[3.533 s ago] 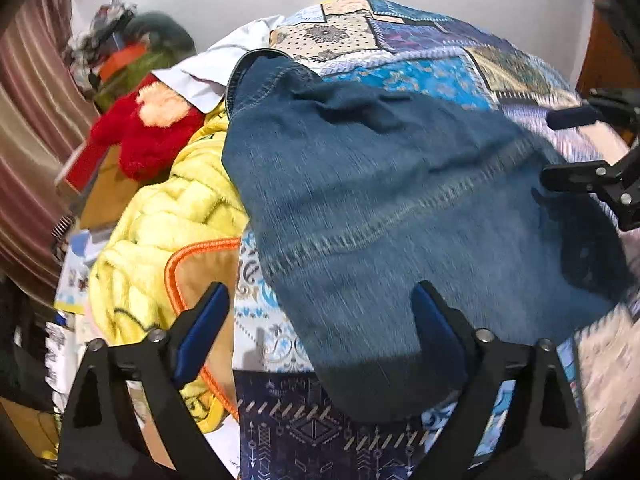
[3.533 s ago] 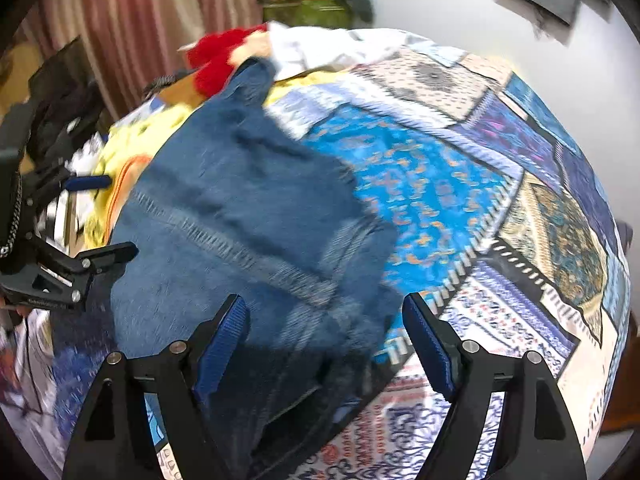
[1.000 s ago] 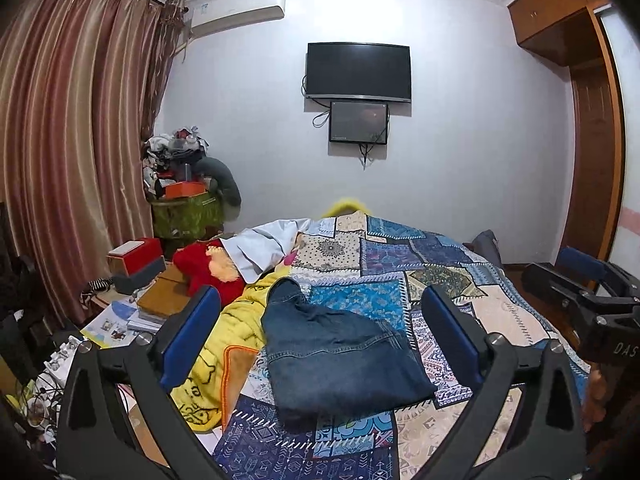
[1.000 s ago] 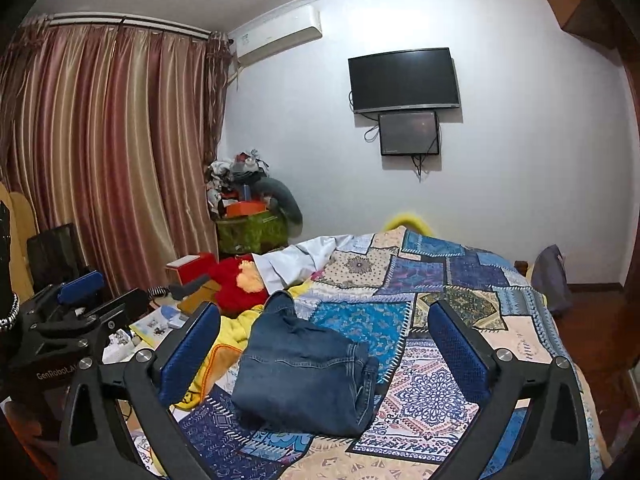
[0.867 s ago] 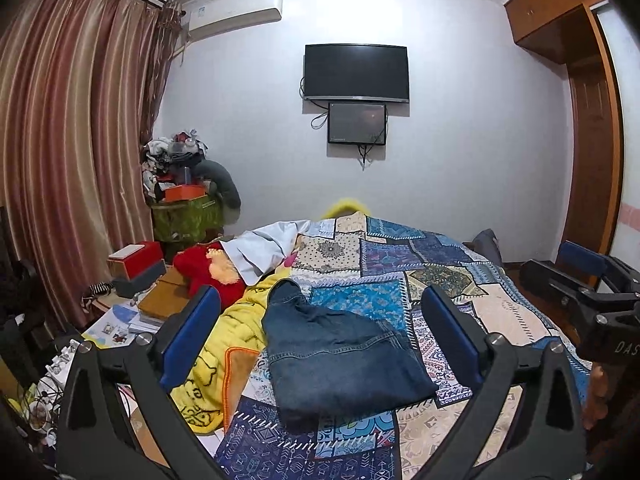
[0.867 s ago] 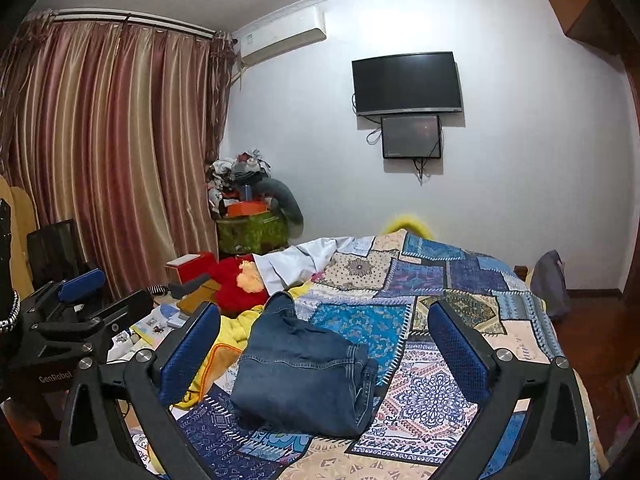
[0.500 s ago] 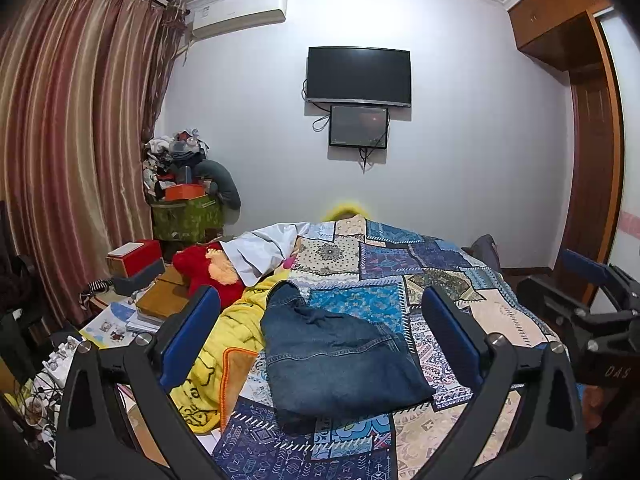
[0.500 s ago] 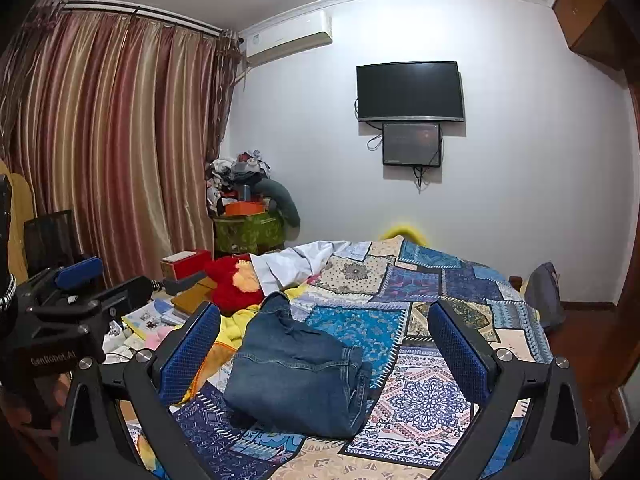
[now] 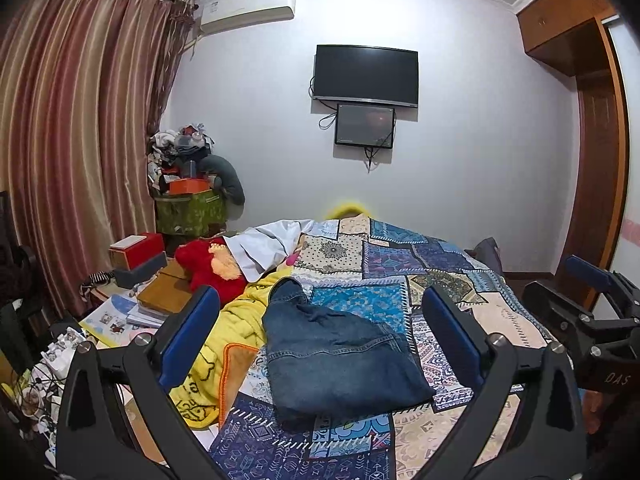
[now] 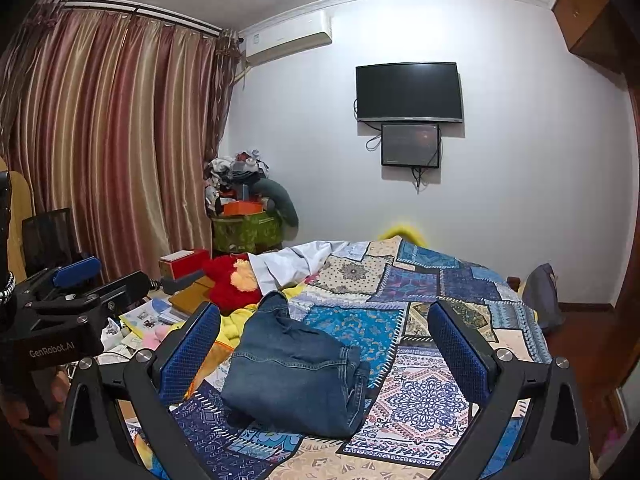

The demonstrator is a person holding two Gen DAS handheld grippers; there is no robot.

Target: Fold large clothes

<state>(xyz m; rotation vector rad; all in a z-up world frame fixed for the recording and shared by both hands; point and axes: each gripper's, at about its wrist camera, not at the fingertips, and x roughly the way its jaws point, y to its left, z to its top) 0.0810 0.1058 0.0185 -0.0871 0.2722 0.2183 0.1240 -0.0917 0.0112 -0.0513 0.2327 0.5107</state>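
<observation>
Folded jeans lie on the patchwork bedspread, framed between the fingers of both tongs and well ahead of them, touching neither. Left of the left tongs sit a yellow blanket and a red plush toy; these tongs are spread wide and hold nothing. The right tongs, to the right, likewise stand wide apart and empty.

left tool spread wide, right tool likewise
</observation>
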